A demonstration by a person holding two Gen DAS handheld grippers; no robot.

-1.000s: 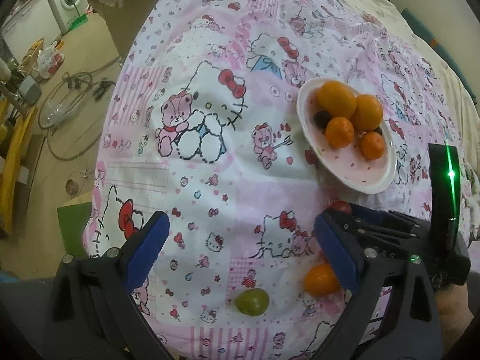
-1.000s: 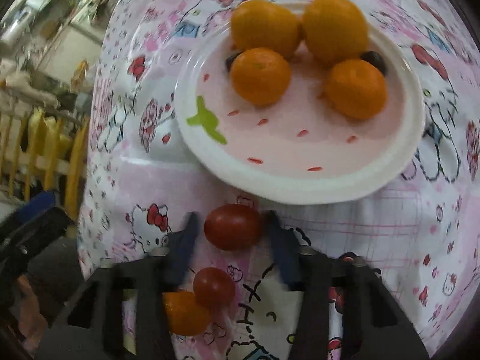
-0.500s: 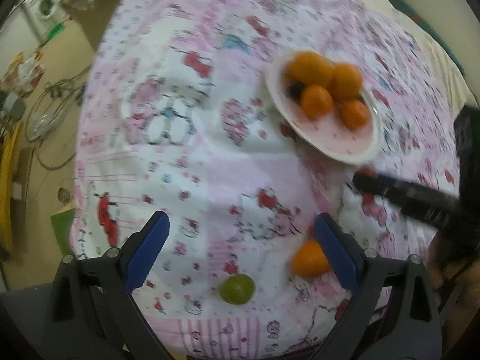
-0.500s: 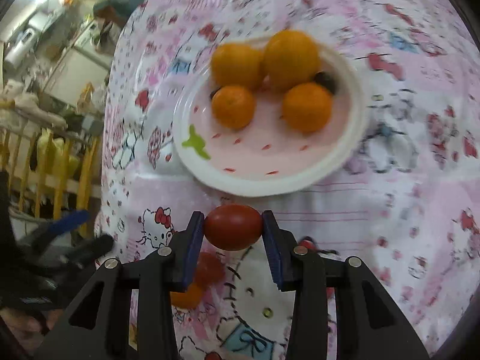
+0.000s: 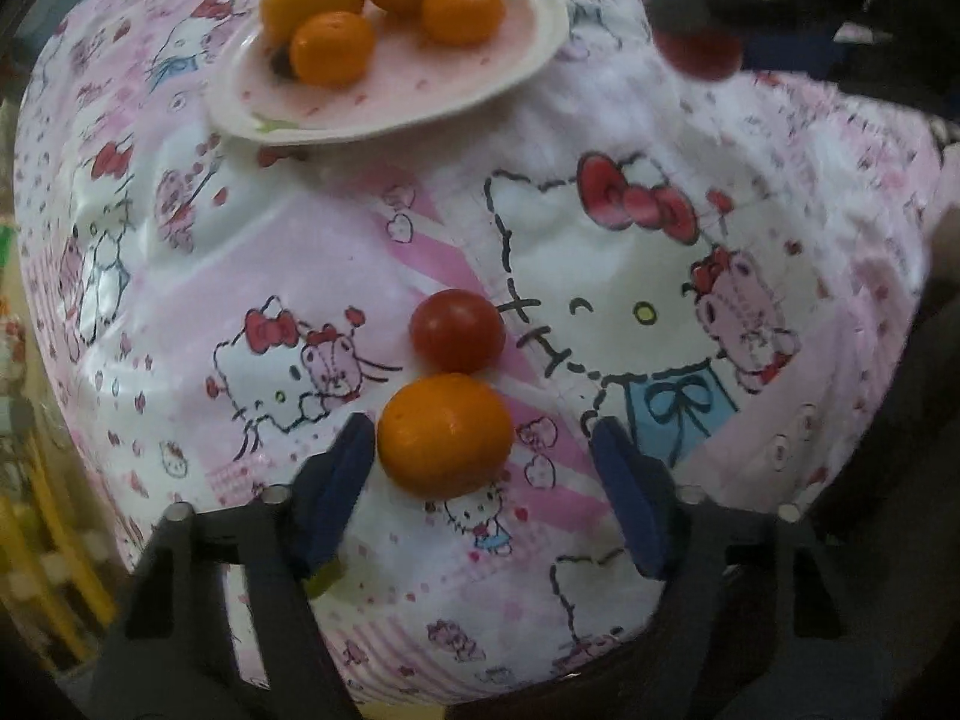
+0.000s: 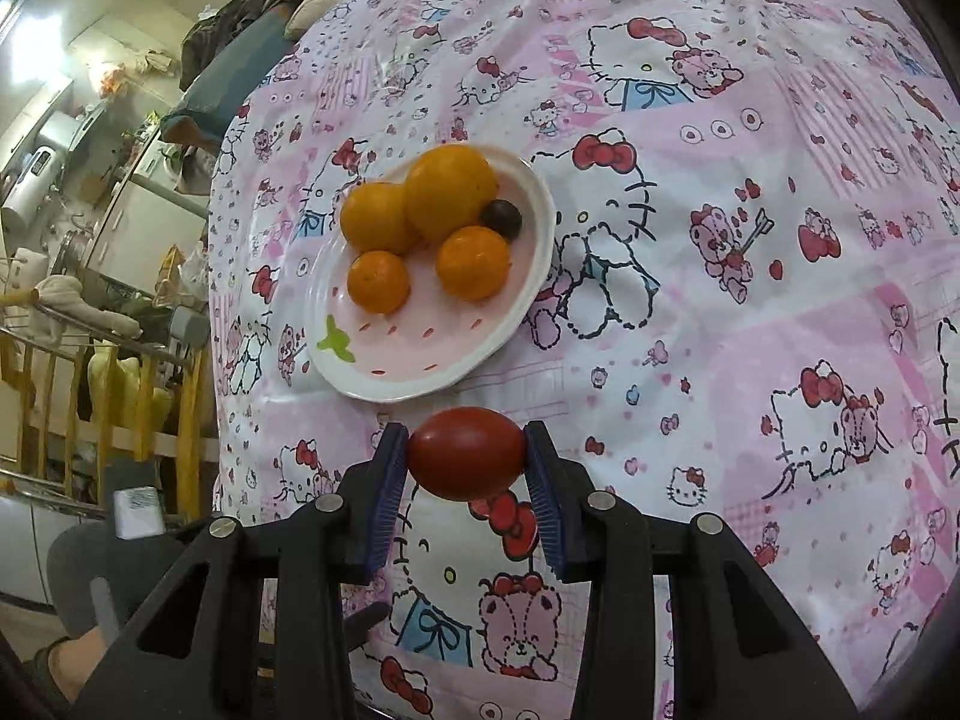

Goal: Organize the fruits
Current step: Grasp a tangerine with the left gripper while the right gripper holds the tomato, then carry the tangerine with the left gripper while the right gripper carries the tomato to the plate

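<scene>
A bed covered in a pink cartoon-cat print sheet [image 6: 750, 300] is carrying a white plate [image 6: 414, 378] of fruit. In the left wrist view, an orange [image 5: 445, 433] and a red tomato [image 5: 457, 331] are lying touching on the sheet.

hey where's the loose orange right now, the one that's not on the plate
In the left wrist view the loose orange lies on the cloth between the open left gripper fingers, nearer the left one, touching a red tomato just beyond it.
</scene>
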